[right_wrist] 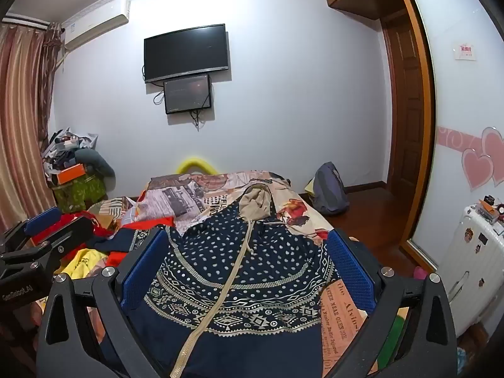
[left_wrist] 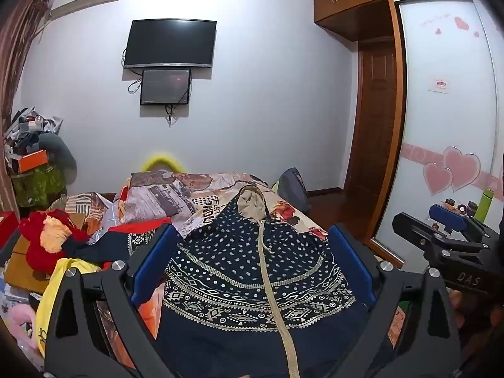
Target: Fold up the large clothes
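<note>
**Bedroom with a patterned hoodie spread on the bed, both grippers open above it**

A bedroom with pale walls holds a bed (left_wrist: 220, 186) covered by a quilt printed with newspaper-style pictures. On the far wall hangs a dark television (left_wrist: 171, 43) with a smaller screen (left_wrist: 166, 86) just beneath it. An air conditioner (right_wrist: 96, 30) sits high near striped curtains (right_wrist: 22, 119). A wooden door (left_wrist: 376, 119) and a sliding wardrobe panel with pink hearts (left_wrist: 447, 110) stand on the right.

A navy hooded garment (left_wrist: 252, 261) with white dots and beige geometric bands lies flat on the bed, front up, its beige-lined hood (left_wrist: 252, 201) pointing toward the far wall and a beige zipper running down its middle. To its left lies a heap of red and yellow clothes (left_wrist: 50, 239).

The left gripper (left_wrist: 253, 261) hangs over the garment with its blue-padded fingers (left_wrist: 151, 267) spread wide, gripping nothing. The right gripper (right_wrist: 249, 271) sits just beside it, fingers (right_wrist: 349, 267) equally wide and empty, above the garment's right half. A white suitcase (right_wrist: 472, 252) stands by the wardrobe, and a grey backpack (right_wrist: 329, 189) rests on the floor beyond the bed.
</note>
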Available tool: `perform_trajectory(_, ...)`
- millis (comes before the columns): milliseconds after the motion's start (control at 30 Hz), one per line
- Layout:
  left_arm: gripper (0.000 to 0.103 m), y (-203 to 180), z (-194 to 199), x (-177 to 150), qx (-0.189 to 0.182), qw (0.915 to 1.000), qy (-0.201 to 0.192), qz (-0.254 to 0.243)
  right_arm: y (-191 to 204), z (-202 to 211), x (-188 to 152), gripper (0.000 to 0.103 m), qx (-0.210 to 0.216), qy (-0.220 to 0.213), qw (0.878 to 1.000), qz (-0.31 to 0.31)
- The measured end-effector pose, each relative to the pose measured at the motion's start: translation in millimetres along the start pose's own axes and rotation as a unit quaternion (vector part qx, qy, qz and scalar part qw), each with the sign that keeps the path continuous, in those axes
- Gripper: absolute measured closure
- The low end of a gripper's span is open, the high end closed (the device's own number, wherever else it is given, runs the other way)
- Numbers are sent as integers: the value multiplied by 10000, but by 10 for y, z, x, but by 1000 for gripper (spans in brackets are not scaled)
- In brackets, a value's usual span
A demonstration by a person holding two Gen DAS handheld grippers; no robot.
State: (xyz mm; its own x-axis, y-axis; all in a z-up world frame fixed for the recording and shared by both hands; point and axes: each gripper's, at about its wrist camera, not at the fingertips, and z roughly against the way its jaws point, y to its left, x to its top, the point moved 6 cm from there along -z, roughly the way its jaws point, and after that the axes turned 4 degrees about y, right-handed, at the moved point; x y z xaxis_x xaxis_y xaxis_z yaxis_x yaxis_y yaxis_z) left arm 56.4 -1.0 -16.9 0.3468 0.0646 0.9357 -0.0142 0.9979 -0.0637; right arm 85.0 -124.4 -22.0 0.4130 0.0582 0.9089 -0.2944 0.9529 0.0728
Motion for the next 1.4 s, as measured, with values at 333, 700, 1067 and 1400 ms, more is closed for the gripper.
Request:
perform_trajectory(333,6,54,-95,-63,41,9998,136,123,-8,-33,8,3,-5,-2,10000,29)
perform_trajectory(700,6,81,-134,-89,55,9997,148,168,8,-48,-22,3,42,28,10000,-30)
perform_trajectory(1067,6,100,-126,-82,110,9997,132,180,1,-37,-6,3,40,28,10000,-44)
perform_trajectory(1400,5,109,-143,-86,149,9996,166,160,2,-37,-3,3,44,42,10000,-30)
